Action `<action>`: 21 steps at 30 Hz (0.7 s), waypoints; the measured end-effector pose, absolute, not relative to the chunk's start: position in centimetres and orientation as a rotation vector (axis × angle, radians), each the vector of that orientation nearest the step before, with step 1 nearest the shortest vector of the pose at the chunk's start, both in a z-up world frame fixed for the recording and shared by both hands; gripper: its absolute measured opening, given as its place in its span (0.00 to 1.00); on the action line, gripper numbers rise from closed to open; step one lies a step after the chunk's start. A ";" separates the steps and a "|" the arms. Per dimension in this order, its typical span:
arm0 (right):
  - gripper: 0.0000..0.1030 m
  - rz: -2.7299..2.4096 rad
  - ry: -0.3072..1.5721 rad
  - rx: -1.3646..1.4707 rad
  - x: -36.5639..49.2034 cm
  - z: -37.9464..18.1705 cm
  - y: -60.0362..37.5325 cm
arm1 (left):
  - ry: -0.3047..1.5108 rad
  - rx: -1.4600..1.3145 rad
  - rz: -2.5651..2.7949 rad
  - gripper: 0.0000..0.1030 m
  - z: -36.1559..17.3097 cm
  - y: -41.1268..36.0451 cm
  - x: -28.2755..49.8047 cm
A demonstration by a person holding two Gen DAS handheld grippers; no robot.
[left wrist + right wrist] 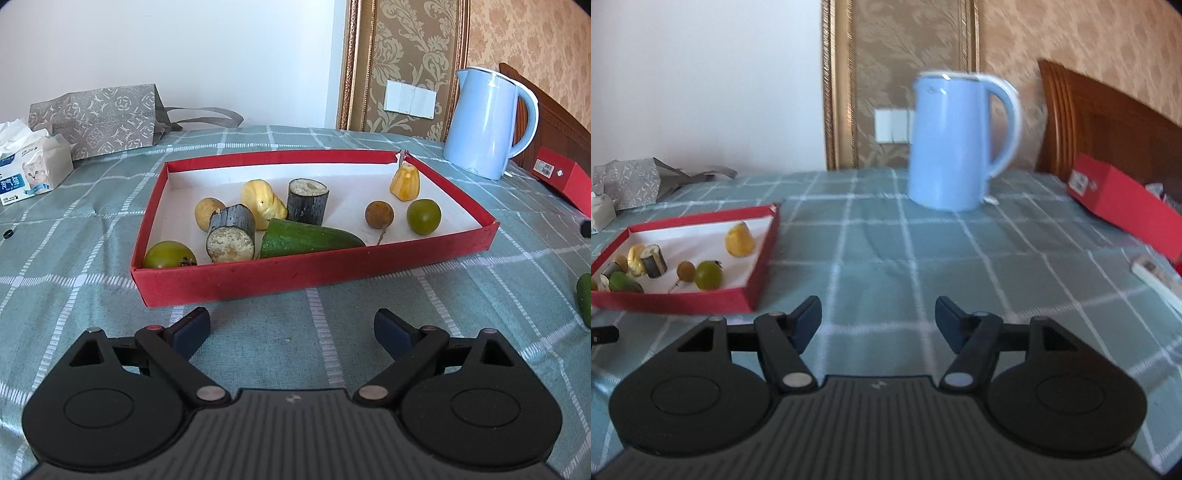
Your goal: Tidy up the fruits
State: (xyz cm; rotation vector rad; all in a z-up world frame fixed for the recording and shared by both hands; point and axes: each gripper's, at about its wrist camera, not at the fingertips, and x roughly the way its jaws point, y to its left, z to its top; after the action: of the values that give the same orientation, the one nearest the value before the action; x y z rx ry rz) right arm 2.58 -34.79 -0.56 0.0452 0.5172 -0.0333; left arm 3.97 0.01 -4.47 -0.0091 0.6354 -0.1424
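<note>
A shallow red tray (295, 277) lies on the checked cloth and holds several fruits. Among them are a cucumber piece (310, 238), two dark sugarcane sections (231, 234), two green round fruits (423, 216), yellow jackfruit pieces (262, 203) and brown longans (379, 214). Another green cucumber piece (584, 299) lies on the cloth at the far right edge. My left gripper (291, 328) stands open and empty just in front of the tray. My right gripper (879, 321) is open over bare cloth, with the tray (683, 301) off to its left and nothing between its fingers.
A light blue kettle (953, 144) stands at the back beside a red box (1126, 206) and a wooden headboard. A tissue pack (29, 173) and a grey paper bag (99, 118) sit at the back left. A white object (1156, 277) lies at the right.
</note>
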 end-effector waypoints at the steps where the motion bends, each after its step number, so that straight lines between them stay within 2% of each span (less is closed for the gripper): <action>1: 0.64 -0.034 0.538 0.044 2.3 -0.7 -35.3 | 0.639 -0.010 -0.143 0.98 -4.5 0.0 4.0; 3: 0.65 -0.030 0.578 0.059 1.4 -1.1 -35.9 | 0.640 -0.008 -0.143 0.98 -4.5 -0.1 4.0; 5: 0.75 -0.044 0.604 0.110 0.1 -1.8 -36.4 | 0.640 -0.008 -0.143 0.98 -4.5 -0.1 4.0; 14: 0.75 -0.017 0.639 0.313 -0.8 -5.0 -36.0 | 0.640 -0.011 -0.144 0.98 -4.5 -0.1 4.0; 19: 0.72 -0.023 0.643 0.192 0.6 -5.2 -32.7 | 0.640 -0.008 -0.143 0.98 -4.5 -0.1 4.0; 21: 0.66 -0.041 0.636 0.123 1.2 -5.4 -31.4 | 0.640 -0.008 -0.143 0.98 -4.5 -0.1 4.0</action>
State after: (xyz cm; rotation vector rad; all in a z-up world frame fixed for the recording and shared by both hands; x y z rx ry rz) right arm 1.16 -31.38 -5.36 0.1231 0.6360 -0.0411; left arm 4.01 -0.10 -4.50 -0.0083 0.6401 -0.1431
